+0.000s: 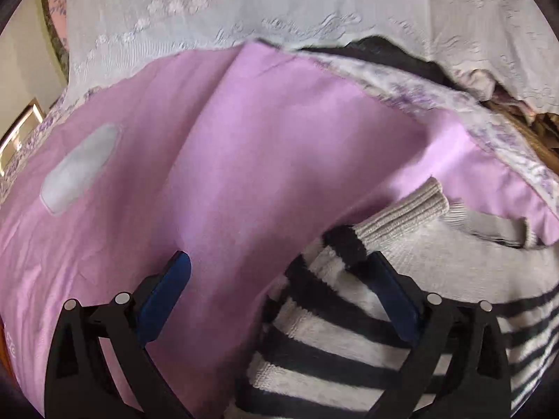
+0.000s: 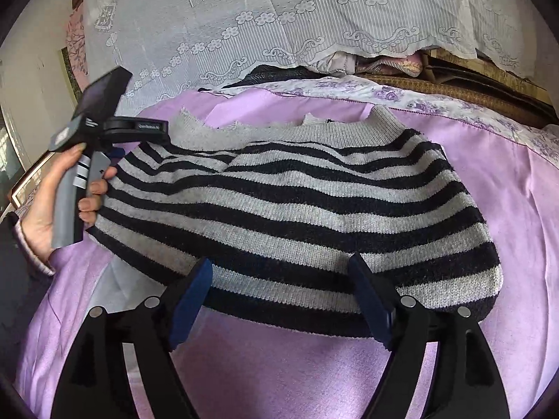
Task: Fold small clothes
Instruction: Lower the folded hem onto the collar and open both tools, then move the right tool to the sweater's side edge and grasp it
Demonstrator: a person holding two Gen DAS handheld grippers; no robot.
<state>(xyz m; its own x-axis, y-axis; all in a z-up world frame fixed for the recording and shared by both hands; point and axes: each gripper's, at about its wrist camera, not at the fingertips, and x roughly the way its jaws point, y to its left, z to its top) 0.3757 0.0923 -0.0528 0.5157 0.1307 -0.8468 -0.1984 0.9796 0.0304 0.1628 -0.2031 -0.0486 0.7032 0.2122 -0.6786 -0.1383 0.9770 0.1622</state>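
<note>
Both tongs spread wide, gripping nothing: left tongs [image 1: 279,279] over sweater [image 2: 290,209] sleeve, right tongs [image 2: 279,286] above its hem. Spread flat on purple sheet [image 2: 506,174]. Left hand [image 2: 45,202] beside sleeve.

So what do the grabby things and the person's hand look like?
Each gripper, left gripper and right gripper, has black plastic arms with round silver bolts and flat dark blue fingers. The bare left hand wears a pinkish cuff and grips a grey handle.
</note>
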